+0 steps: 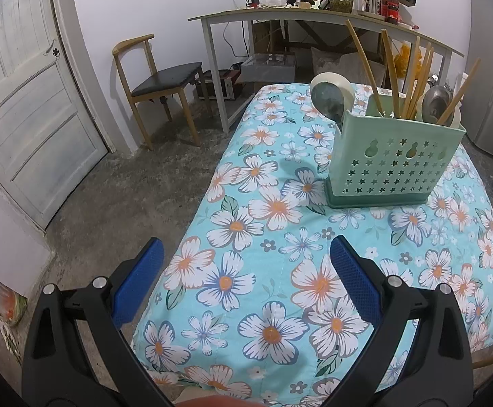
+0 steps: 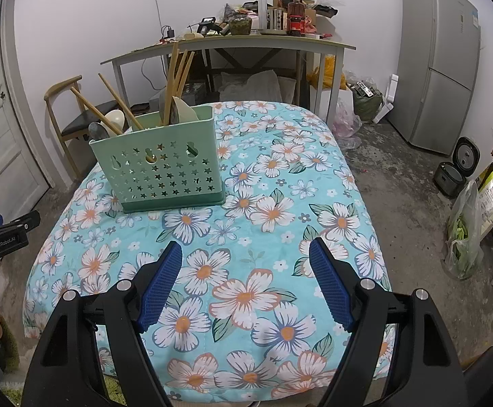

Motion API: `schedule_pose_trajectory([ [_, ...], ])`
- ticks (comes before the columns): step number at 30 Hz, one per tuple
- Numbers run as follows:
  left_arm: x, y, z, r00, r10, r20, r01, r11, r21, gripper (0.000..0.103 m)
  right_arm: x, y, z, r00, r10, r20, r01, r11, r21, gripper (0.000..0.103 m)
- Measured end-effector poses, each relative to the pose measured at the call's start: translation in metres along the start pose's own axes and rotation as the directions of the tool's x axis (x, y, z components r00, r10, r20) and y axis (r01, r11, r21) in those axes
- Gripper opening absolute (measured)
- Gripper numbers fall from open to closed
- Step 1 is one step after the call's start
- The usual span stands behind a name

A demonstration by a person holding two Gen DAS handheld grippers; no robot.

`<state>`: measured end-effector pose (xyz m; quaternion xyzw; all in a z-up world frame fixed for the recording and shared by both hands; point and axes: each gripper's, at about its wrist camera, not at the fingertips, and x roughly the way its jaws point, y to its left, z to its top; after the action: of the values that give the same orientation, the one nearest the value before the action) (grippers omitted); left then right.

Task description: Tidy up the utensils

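A mint-green utensil holder [image 1: 392, 166] with star cut-outs stands on the floral-covered table [image 1: 263, 271]. It holds several wooden chopsticks [image 1: 412, 78] and metal and pale spoons [image 1: 327, 101]. It also shows in the right wrist view [image 2: 165, 166], with chopsticks [image 2: 175, 78] and spoons [image 2: 115, 118] sticking out. My left gripper [image 1: 246, 278] is open and empty, near the table's front left edge. My right gripper [image 2: 246, 281] is open and empty above the table's front. The left gripper shows at the left edge of the right wrist view [image 2: 2, 237].
A wooden chair [image 1: 158, 84] stands left of the table by a white door [image 1: 25, 108]. A cluttered desk [image 2: 232, 44] stands behind. A grey fridge [image 2: 439, 64], a rice cooker [image 2: 456, 166] and bags [image 2: 467, 234] are on the right floor.
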<state>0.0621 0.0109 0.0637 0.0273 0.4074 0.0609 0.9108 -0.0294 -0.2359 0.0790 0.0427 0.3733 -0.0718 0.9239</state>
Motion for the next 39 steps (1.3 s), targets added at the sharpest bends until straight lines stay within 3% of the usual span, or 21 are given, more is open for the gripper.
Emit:
schedule_pose_trajectory([
  [39,0.003,-0.0008,0.0004,1.0,-0.002,-0.012,0.002,1.0,0.005,0.095,0.0033,0.0006,-0.0009,1.0,0.001,-0.003,-0.001,1.0,-0.001,0.075],
])
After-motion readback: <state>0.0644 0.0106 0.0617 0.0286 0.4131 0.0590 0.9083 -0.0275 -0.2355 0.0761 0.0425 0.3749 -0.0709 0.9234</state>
